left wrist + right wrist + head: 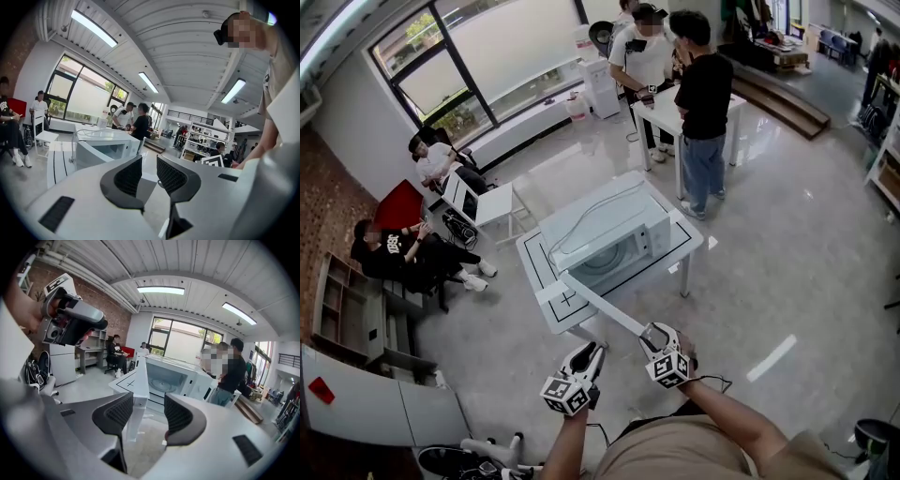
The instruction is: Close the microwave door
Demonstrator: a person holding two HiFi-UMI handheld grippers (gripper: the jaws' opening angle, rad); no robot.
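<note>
The microwave (605, 230) sits on a white desk (536, 255), its door (598, 307) swung wide open out from its front. The right tongs (654, 336) hover just by the free edge of that door, jaws apart and gripping nothing; whether they touch it is unclear. Farther from the microwave, the left tongs (586, 359) hang open a little, empty.

Two people standing at white table (661, 112): one in black shirt (703, 94), one in white shirt (645, 64). Two seated people (436, 161) (394, 251) near brick wall (323, 202). Large window (487, 47). Grey shelf unit (347, 314). Glossy grey floor (787, 253).
</note>
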